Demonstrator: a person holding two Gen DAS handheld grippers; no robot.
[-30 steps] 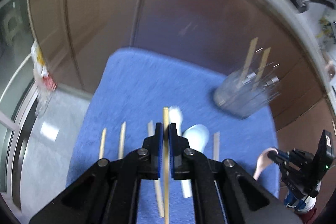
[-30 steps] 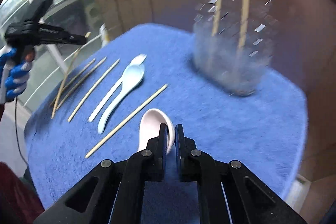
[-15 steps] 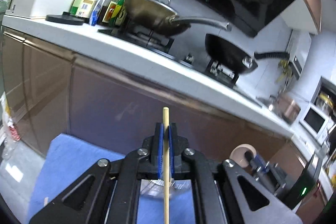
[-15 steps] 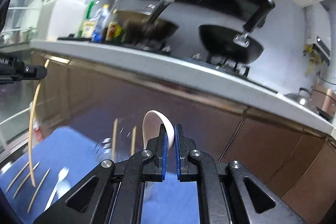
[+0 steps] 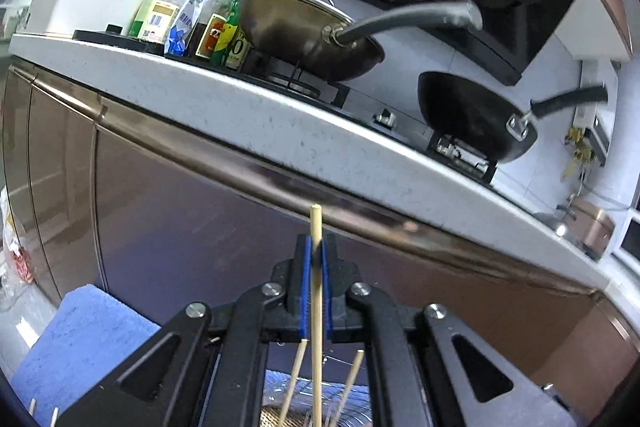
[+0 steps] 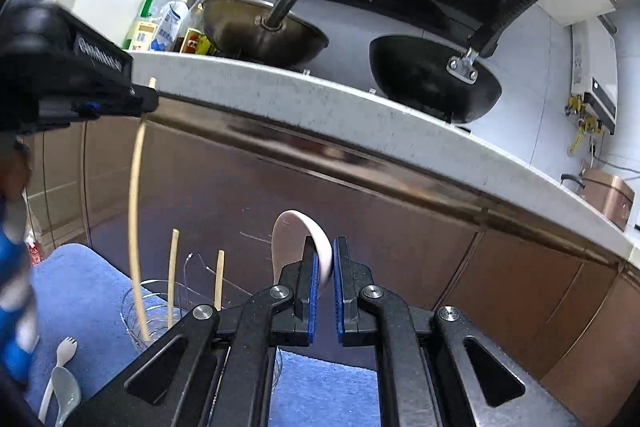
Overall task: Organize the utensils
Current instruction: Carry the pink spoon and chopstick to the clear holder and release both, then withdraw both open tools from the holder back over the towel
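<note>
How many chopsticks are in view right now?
3: one clamped in the left tongs, its lower end in the clear holder, and two standing in that holder. Others on the mat may be hidden.

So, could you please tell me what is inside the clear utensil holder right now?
Two wooden chopsticks stand inside the clear holder, and the left gripper dips a third chopstick in. The right gripper hides its bottom.

Right gripper [image 6: 324,267] clamped on the pale pink spoon [image 6: 298,247], bowl up, above the blue mat [image 6: 80,291]. Left gripper [image 6: 148,101] pinches a chopstick [image 6: 134,219], its lower end inside the clear holder [image 6: 148,311] beside two upright chopsticks [image 6: 173,275]. White fork [image 6: 64,351] and grey spoon [image 6: 66,393] lie at the mat's left
</note>
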